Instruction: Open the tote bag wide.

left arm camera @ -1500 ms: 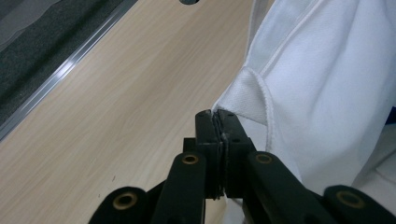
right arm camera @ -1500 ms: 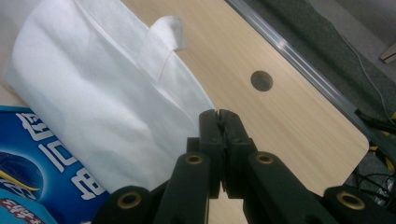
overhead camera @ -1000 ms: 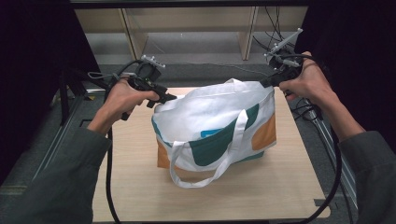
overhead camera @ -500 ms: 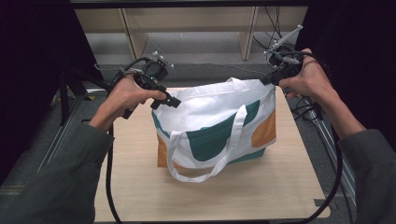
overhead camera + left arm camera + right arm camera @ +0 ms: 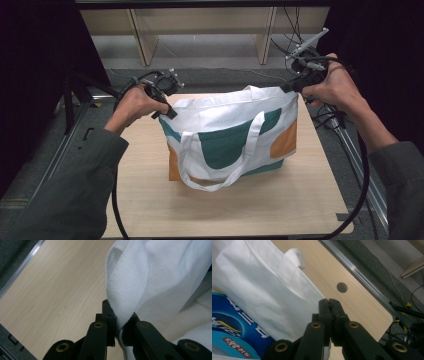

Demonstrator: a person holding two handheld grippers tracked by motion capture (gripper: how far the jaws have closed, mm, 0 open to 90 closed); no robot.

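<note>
A white tote bag with green and orange patches stands on the wooden table. Its loop handle hangs down the front. My left gripper is at the bag's upper left corner. Its jaws have just been closing, and in the left gripper view they pinch a fold of the white rim. My right gripper holds up the upper right corner; in the right gripper view its jaws are shut beside the fabric. A blue printed pack lies inside the bag.
Wooden shelf legs stand on the floor behind the table. Cables run along the right side. A metal rail borders the table edge, and a round hole sits in the tabletop near the far right corner.
My left gripper came down onto the bag's upper left corner and closed on the rim. The bag's top edge now stretches between both grippers. The right gripper kept still.
</note>
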